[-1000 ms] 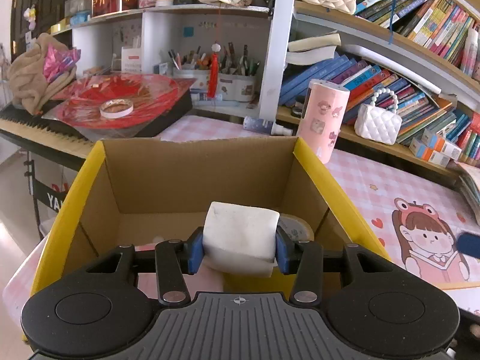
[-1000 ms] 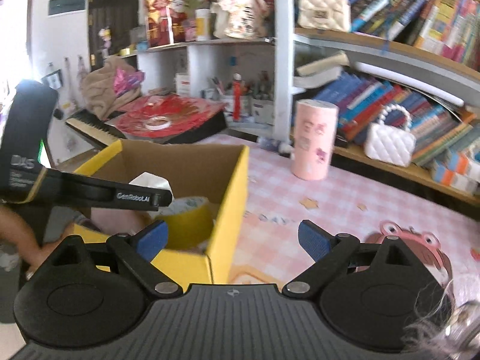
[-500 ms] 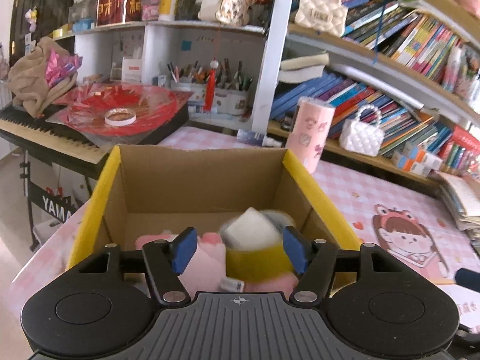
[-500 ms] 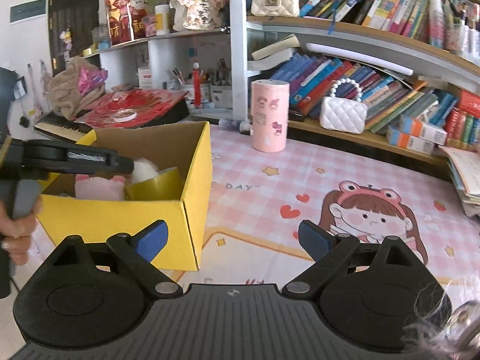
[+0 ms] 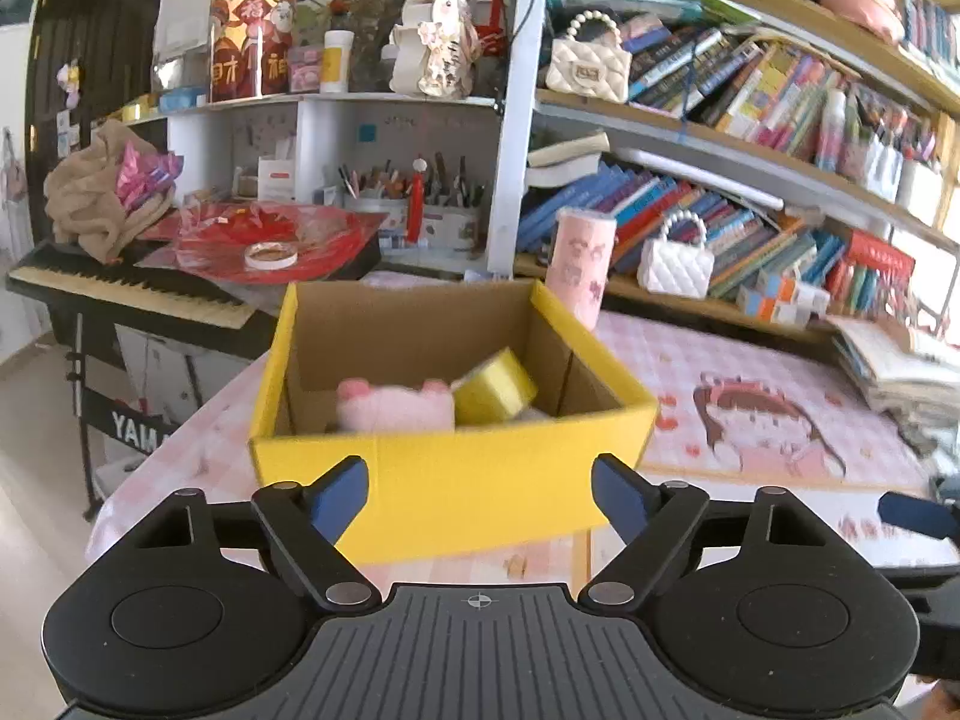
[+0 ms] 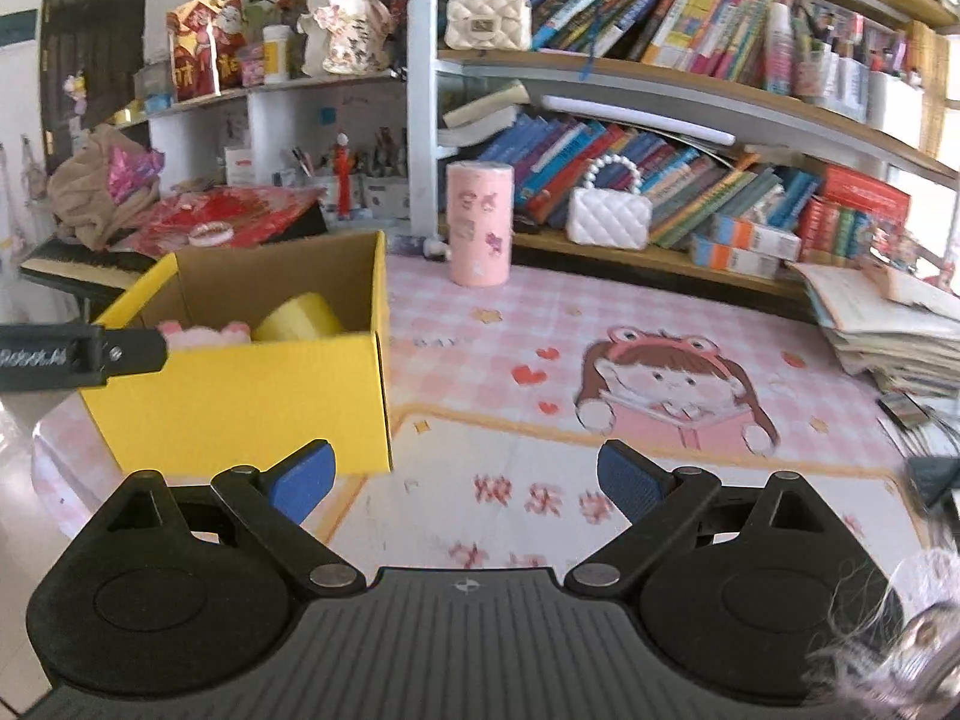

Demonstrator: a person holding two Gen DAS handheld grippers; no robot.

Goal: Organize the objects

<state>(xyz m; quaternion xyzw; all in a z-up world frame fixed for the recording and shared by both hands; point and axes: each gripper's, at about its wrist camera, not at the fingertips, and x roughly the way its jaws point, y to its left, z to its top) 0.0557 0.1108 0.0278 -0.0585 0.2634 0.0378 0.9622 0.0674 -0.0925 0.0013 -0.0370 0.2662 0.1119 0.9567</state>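
— Where do the left gripper's (image 5: pixel 480 489) fingers stand?

— Spread wide with nothing between them, blue pads (image 5: pixel 339 489) apart. Straight ahead of them sits the yellow box (image 5: pixel 450 480) on the counter (image 5: pixel 750 372), its near wall just beyond the fingertips.

— And what lies in the box?

— A pink plush toy (image 5: pixel 393 411) ahead and slightly left of the fingers' midline, with a yellow tape roll (image 5: pixel 495 390) touching it on the right, tilted against the box's right side (the motion blur hides anything lower down).

— The right gripper (image 6: pixel 465 477)?

— Also splayed open and holding nothing. From its view the yellow box (image 6: pixel 252 396) is ahead and to the left of the left finger, and the plush toy (image 6: pixel 204 333) and tape roll (image 6: pixel 297 318) peek over the rim. The body of the left gripper (image 6: pixel 78 357) reaches in from the far left, in front of the box's near wall.

— What is beyond the fingers?

— A pink cylinder (image 6: pixel 479 231) stands upright well ahead, near the bookshelf (image 6: pixel 690 90), with a white quilted handbag (image 6: pixel 609 216) to its right on the lowest shelf. The counter's (image 6: pixel 480 360) cartoon girl print (image 6: pixel 672 390) lies ahead and right of the right finger.
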